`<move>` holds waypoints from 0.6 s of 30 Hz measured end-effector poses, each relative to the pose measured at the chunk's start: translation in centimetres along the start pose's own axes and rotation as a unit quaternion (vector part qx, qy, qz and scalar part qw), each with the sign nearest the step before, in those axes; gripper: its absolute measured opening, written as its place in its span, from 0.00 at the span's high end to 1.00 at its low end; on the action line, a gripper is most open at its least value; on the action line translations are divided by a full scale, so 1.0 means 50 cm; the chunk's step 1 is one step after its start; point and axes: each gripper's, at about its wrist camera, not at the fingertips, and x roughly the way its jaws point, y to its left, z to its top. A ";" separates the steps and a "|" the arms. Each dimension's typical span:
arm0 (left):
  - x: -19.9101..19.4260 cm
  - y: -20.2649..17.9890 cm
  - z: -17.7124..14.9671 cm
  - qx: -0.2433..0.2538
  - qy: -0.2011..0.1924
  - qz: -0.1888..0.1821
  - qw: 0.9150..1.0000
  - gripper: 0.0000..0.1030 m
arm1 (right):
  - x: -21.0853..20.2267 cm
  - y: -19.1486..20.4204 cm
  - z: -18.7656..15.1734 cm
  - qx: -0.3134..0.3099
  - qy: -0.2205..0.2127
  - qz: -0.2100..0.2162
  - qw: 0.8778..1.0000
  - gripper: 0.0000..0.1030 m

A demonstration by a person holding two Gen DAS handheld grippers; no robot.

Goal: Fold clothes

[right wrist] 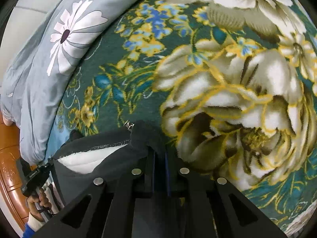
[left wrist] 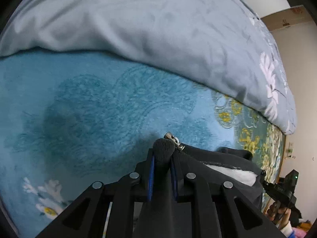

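Dark fleece zip-up garment with a white quilted lining (left wrist: 218, 158) hangs stretched between the two tools above a plush floral bed blanket (left wrist: 79, 99), beside a grey-blue flower-printed duvet (left wrist: 158, 29). The left gripper (left wrist: 161, 154) and the right gripper (right wrist: 156, 148) each have jaws pressed together on a dark corner by the metal zip pull (left wrist: 174, 138). Judging by this, the step is spreading it out; next it should be lowered flat, taut and even.

Left tool (left wrist: 162, 154): fingertips buried in dark jacket (left wrist: 218, 158) fabric; grip pt. not visible. Right tool (right wrist: 156, 144): same, tips covered by cloth. Jacket lower part cut off behind tool bodies, both views. Duvet (left wrist: 138, 29) hides far side of bed blanket (left wrist: 79, 99); pattern blurred.
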 end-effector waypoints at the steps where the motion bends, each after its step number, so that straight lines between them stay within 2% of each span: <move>1: 0.012 0.008 0.001 -0.007 0.006 0.001 1.000 0.85 | 0.003 -0.004 0.002 0.003 0.000 0.002 1.000 0.91; 4: 0.031 0.025 0.003 -0.037 0.011 -0.006 0.999 0.85 | 0.014 -0.006 0.008 0.017 0.000 0.002 1.000 0.91; 9: -0.001 0.009 -0.016 -0.029 0.022 -0.035 0.999 0.81 | -0.011 0.009 -0.006 0.005 -0.002 0.006 1.000 0.84; 10: -0.022 0.006 -0.027 -0.020 0.014 -0.036 0.999 0.81 | -0.026 0.008 -0.013 0.004 -0.007 0.006 1.000 0.76; 12: -0.063 0.001 -0.048 -0.005 -0.001 -0.039 0.999 0.80 | -0.056 0.009 -0.029 0.000 -0.020 0.004 1.000 0.66; 15: -0.120 -0.004 -0.090 0.002 -0.029 -0.030 0.999 0.78 | -0.107 0.026 -0.061 -0.021 -0.052 -0.006 0.998 0.65; 18: -0.152 -0.007 -0.141 0.005 -0.042 -0.039 0.998 0.73 | -0.116 0.073 -0.084 -0.045 -0.051 0.028 0.997 0.57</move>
